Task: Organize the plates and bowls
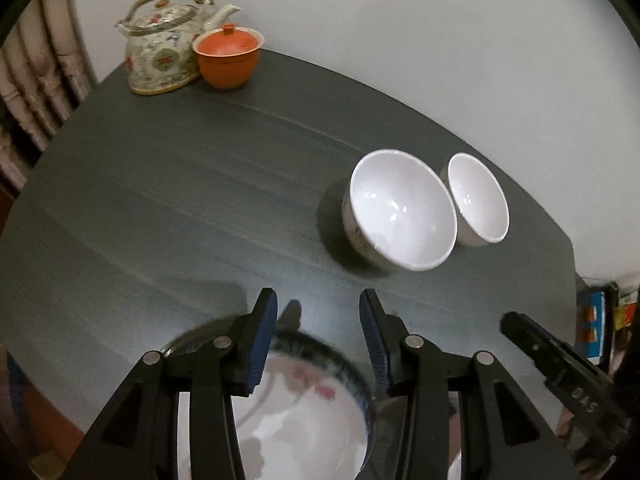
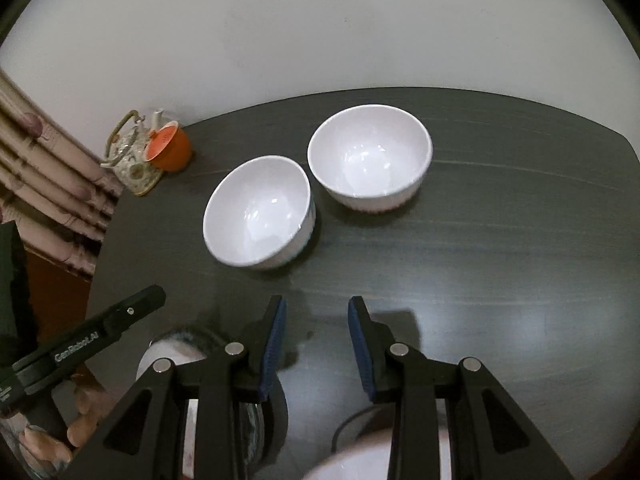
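Note:
Two white bowls stand side by side on the dark table [image 1: 180, 208]: a nearer bowl [image 1: 400, 210] [image 2: 258, 212] and a farther one [image 1: 478, 198] [image 2: 370, 156]. My left gripper [image 1: 318, 312] is open and empty, hovering over a white plate with a dark patterned rim [image 1: 304, 412] at the table's near edge. My right gripper [image 2: 316, 316] is open and empty above bare table, short of the bowls. Another white dish [image 2: 360, 456] shows under it at the bottom edge. The patterned plate [image 2: 176, 350] shows at its lower left.
A floral teapot [image 1: 160, 48] [image 2: 132, 156] and an orange lidded cup [image 1: 228, 58] [image 2: 168, 150] stand at the far left corner by the wall. A curtain [image 2: 48, 184] hangs left of the table. Colourful items [image 1: 600, 320] lie beyond the right edge.

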`<state>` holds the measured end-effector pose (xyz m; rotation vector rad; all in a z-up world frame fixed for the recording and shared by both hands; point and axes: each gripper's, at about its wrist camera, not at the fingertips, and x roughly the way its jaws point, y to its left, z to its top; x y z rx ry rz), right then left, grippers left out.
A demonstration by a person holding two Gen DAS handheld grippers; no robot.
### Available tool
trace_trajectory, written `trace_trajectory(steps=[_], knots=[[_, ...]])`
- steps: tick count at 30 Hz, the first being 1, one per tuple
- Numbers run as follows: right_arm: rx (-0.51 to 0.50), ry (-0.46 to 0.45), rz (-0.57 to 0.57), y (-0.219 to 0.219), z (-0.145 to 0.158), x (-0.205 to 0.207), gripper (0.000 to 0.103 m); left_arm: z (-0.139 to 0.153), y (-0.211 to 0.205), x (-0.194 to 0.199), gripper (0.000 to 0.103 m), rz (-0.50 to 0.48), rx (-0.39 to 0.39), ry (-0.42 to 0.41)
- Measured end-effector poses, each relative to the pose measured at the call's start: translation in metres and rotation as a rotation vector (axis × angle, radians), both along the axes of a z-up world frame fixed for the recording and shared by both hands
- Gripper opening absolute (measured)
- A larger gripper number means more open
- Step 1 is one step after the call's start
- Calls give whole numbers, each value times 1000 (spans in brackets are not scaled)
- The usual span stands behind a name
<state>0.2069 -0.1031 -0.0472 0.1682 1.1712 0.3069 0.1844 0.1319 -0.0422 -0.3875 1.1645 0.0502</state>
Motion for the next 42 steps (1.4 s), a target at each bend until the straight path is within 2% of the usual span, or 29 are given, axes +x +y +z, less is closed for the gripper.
trace_trajectory(steps=[5, 8, 15, 19, 23, 26, 30, 36, 42], knots=[[55, 54, -10, 14, -16, 31, 33, -9, 6, 33, 39, -6, -21, 14], [69, 73, -29, 22, -22, 47, 33, -12, 9, 48, 39, -5, -62, 14], [28, 122, -61, 34, -45, 72, 33, -28, 8, 78, 39, -15, -107, 33], [4, 126, -72, 41, -53, 78, 33, -38, 3, 85, 39, -21, -93, 48], [-4, 131, -67, 50, -59, 82, 24, -48, -2, 88, 33, -25, -97, 64], [-16, 126, -64, 55, -62, 85, 16, -54, -3, 90, 24, -23, -109, 75], [-6, 127, -75, 54, -63, 87, 15, -56, -9, 91, 11, -38, -137, 64], [10, 138, -74, 44, -61, 75, 14, -51, -21, 79, 10, -41, -97, 50], [42, 126, -59, 43, -46, 49, 14, -26, -32, 47, 10, -42, -28, 11]])
